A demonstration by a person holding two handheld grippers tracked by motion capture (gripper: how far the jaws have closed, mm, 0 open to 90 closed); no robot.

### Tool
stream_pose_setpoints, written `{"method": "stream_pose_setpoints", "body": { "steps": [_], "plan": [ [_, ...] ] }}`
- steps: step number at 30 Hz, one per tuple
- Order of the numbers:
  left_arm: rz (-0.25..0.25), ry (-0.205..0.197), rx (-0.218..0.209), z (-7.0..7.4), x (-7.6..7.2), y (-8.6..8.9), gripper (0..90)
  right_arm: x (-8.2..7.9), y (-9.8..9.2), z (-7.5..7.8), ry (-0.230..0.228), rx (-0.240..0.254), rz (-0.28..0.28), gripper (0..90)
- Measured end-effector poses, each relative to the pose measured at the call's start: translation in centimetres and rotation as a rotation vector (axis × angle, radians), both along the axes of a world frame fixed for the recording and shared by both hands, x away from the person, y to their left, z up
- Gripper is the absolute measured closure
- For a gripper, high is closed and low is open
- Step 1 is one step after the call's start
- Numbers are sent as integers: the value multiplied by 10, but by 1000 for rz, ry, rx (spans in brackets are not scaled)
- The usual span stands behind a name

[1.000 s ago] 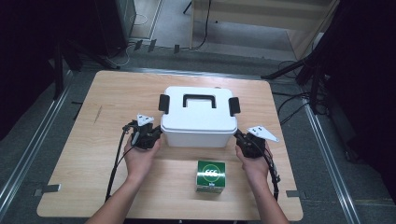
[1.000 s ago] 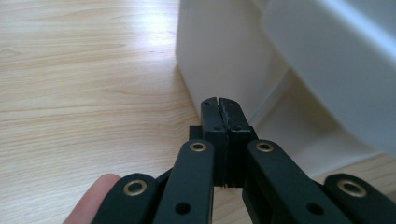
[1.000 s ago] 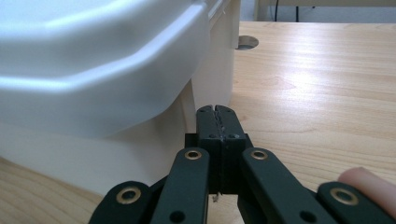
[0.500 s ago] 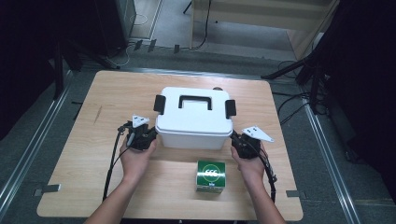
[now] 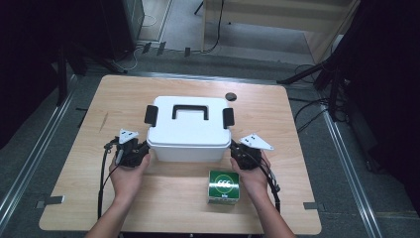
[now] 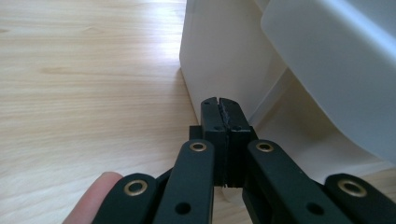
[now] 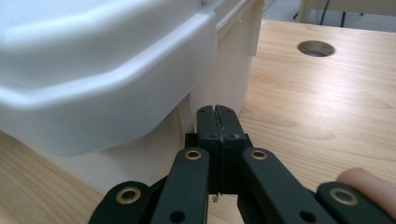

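A white lidded box (image 5: 188,130) with a black handle and two black side latches stands in the middle of the wooden table (image 5: 277,124). My left gripper (image 5: 142,149) is shut and empty, its tips right at the box's left wall near the front corner. In the left gripper view the closed jaws (image 6: 219,106) point at the box (image 6: 224,56) under the lid's rim. My right gripper (image 5: 235,151) is shut too, at the box's right wall. Its closed jaws (image 7: 217,114) lie just below the overhanging lid (image 7: 93,70).
A small green and white carton (image 5: 224,186) sits near the front edge, just left of the right hand. A round cable hole (image 5: 230,96) lies behind the box. Bare wood stretches along both sides of the table. The floor around is dark, with cables.
The white box has slid to the left across the table. Both hands and their grippers have moved left with it, staying at its sides. The green carton has stayed put.
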State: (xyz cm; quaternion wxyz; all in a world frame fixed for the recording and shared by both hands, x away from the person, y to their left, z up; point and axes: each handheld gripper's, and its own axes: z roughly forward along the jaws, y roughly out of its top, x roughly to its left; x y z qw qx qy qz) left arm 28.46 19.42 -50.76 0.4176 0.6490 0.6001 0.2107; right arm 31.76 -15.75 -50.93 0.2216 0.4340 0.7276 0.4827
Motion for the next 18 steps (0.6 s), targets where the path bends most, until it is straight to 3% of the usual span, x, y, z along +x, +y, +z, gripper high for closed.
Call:
{"method": "stream_pose_setpoints", "body": {
  "steps": [6, 12, 16, 18],
  "plan": [
    [30, -1, 9, 0, -8, 10, 900, 0, 13, 1, -8, -38, 61, 900],
    [47, -11, 1, 1, -12, 16, 900, 0, 14, 3, -21, -69, 80, 900],
    [84, -28, -9, 0, -22, 28, 686, -1, 2, 6, -42, -110, 75, 766],
    [97, -31, 10, -2, -28, 34, 564, 0, -6, 10, -65, -127, 73, 703]
  ]
}}
